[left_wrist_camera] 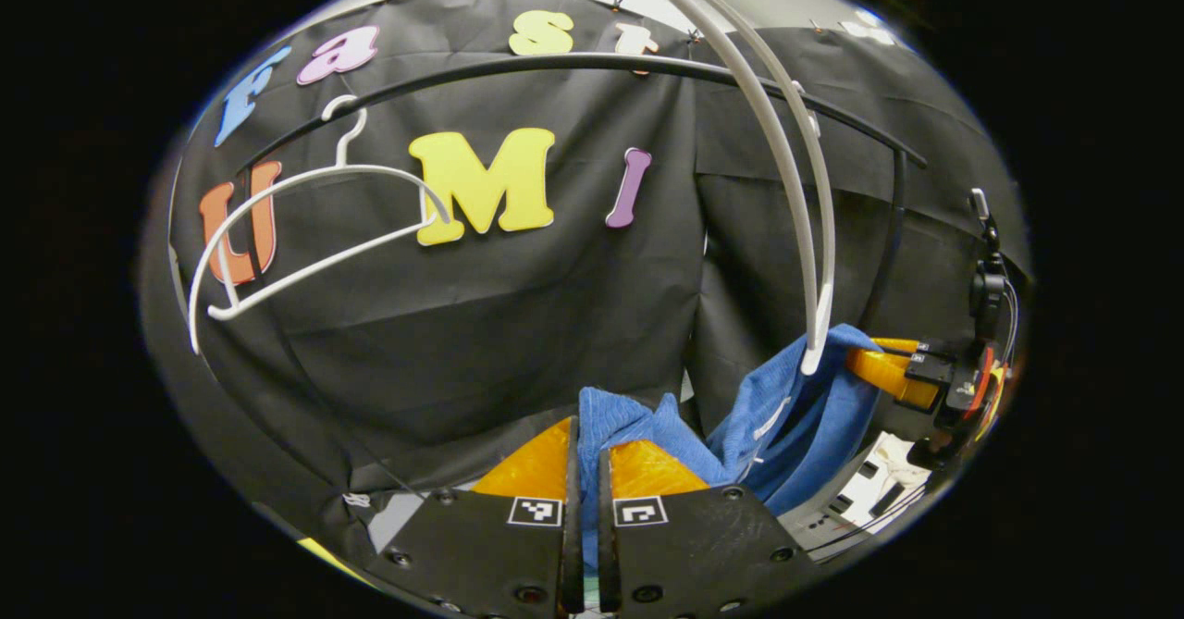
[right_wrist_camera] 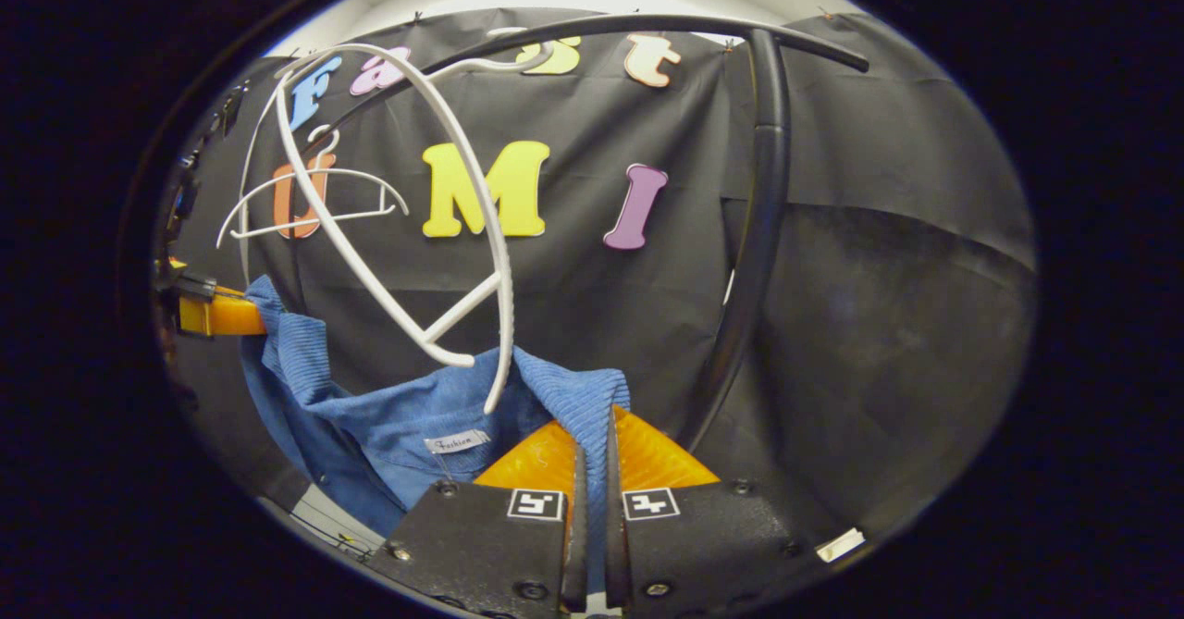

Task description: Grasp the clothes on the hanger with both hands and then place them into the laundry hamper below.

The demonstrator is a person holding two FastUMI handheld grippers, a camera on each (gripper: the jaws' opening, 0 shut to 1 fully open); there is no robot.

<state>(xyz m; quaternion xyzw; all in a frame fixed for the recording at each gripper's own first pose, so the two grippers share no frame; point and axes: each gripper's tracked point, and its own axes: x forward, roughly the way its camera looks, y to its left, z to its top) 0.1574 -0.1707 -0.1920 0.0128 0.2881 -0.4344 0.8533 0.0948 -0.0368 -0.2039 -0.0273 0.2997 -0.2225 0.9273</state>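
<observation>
A blue ribbed garment hangs stretched between both grippers. My left gripper is shut on one shoulder of it, the cloth pinched between both fingers. In the right gripper view my right gripper is shut on the other shoulder of the garment, whose collar label shows. A white hanger hangs from the black rail; its lower end sits just above the collar. In the left gripper view the same hanger reaches down to the cloth, and the right gripper shows at the far right. The left gripper shows at the left edge.
A second, bare white hanger hangs farther along the rail. The rail's black upright post stands close on the right in the right gripper view. A white slatted object shows low at the right in the left gripper view.
</observation>
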